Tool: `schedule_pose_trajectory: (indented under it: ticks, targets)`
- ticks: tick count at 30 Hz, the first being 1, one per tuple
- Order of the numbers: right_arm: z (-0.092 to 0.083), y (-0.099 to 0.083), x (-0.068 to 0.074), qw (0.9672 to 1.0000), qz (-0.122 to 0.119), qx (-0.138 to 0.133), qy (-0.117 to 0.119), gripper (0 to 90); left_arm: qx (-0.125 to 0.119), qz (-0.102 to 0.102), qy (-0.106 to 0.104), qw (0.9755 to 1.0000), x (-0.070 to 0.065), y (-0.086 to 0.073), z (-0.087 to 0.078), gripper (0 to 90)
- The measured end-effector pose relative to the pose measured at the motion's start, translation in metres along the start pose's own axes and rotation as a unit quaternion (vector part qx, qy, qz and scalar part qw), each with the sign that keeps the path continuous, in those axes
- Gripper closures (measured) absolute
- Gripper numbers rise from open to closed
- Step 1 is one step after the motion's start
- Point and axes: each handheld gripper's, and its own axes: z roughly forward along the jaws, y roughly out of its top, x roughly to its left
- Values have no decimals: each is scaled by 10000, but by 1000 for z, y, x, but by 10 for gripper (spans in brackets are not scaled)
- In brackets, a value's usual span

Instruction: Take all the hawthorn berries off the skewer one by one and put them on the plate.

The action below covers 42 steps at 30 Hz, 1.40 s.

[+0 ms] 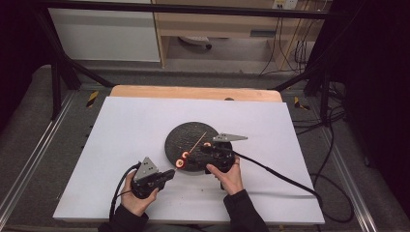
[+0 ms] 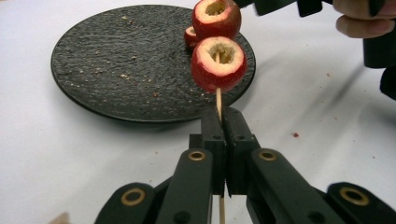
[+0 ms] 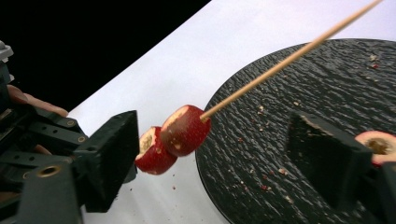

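Note:
My left gripper (image 2: 220,122) (image 1: 167,175) is shut on the lower end of a thin wooden skewer (image 2: 218,100) (image 3: 289,58) (image 1: 197,142), which slants up over the black plate (image 1: 193,133) (image 2: 116,65) (image 3: 303,102). Two cored red fruits (image 2: 218,64) (image 2: 216,17) (image 3: 184,129) (image 3: 152,150) (image 1: 182,159) are threaded on it, near the plate's front edge. My right gripper (image 3: 219,154) (image 1: 209,149) is open; its jaws stand apart on either side of the threaded fruits and touch neither. A third red fruit (image 3: 380,144) (image 2: 189,36) (image 1: 207,144) lies on the plate.
Crumbs and red specks dot the plate and the white table sheet (image 1: 125,130). The right hand (image 2: 364,18) (image 1: 227,171) holds its gripper at the plate's near right edge, and a black cable (image 1: 285,179) trails off right. A wooden board edge (image 1: 193,92) runs along the back.

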Motion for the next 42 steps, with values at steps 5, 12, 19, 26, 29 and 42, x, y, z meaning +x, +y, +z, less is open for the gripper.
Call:
schedule_pose_trajectory:
  ticks: [5, 12, 19, 26, 29, 42]
  targets:
    - [3, -2, 0, 9999, 56, -42, 116, 341, 3, 33, -32, 10000, -3, 0, 2, 883]
    - [5, -4, 0, 9996, 79, 30, 254, 484, -5, 44, -58, 10000, -6, 0, 3, 883]
    - [7, -5, -1, 9988, 179, 96, 434, 620, 0, 67, -49, 10000, -7, 0, 4, 883]
    - [5, -3, -1, 9985, 217, 90, 487, 633, -48, 69, -61, 9999, -7, 1, 2, 884]
    - [4, -1, -1, 9985, 244, 71, 486, 634, -87, 70, -54, 9999, -7, 1, 1, 883]
    - [-5, 14, -7, 9992, 222, -60, 330, 636, -160, 83, -50, 9998, -6, 2, -3, 884]
